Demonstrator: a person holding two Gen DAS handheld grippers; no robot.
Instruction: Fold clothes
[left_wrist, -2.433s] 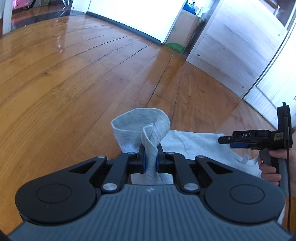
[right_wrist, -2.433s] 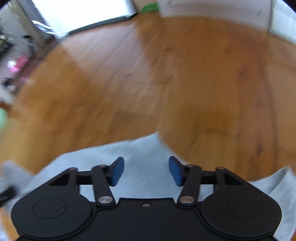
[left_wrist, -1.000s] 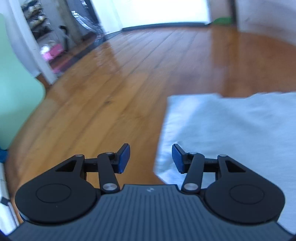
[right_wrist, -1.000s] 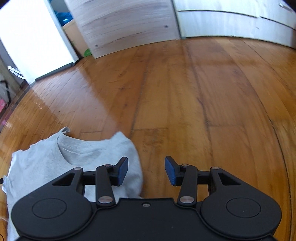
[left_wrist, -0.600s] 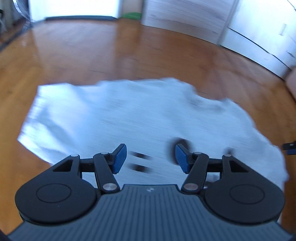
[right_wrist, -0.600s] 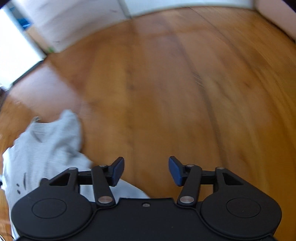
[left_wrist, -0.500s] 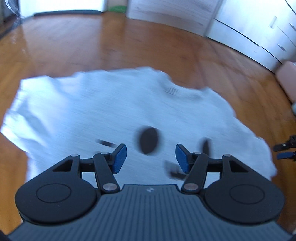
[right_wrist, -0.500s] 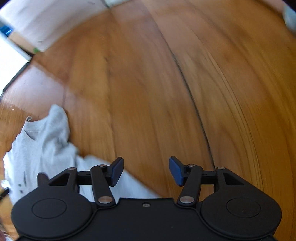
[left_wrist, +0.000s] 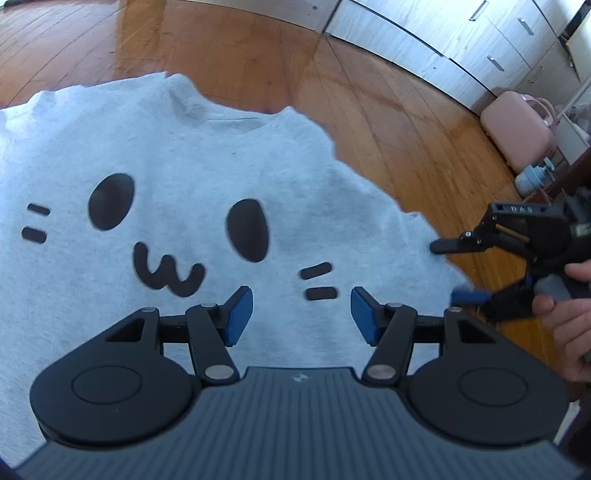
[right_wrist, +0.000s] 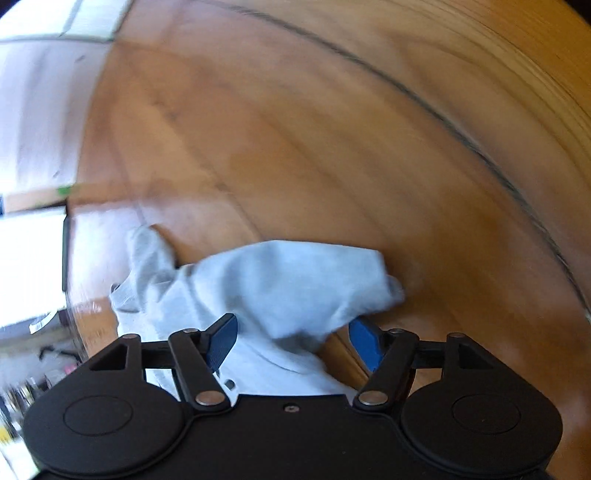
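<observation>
On the wooden floor (left_wrist: 388, 122), the grey cat-face T-shirt (left_wrist: 184, 155) lies print-up; both grippers, left (left_wrist: 301, 314) and right (right_wrist: 291, 341), gape wide, so the sleeve (right_wrist: 295, 280) may slip free.

The right wrist view is motion-blurred (floor (right_wrist: 332, 147) streaked); the grey shirt (left_wrist: 184, 147) runs off the left edge.

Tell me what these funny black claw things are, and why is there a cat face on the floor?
They are hand-held grippers, pinching tools a person squeezes. Each carries a camera looking along its two fingers, so each picture shows its own claw at the bottom. The left gripper is open above a grey T-shirt with a cat face, spread on the wooden floor. At the side, a hand holds the right gripper, open around the shirt's edge. Its own blurry picture shows that sleeve between its fingers. Nothing is gripped yet.
</observation>
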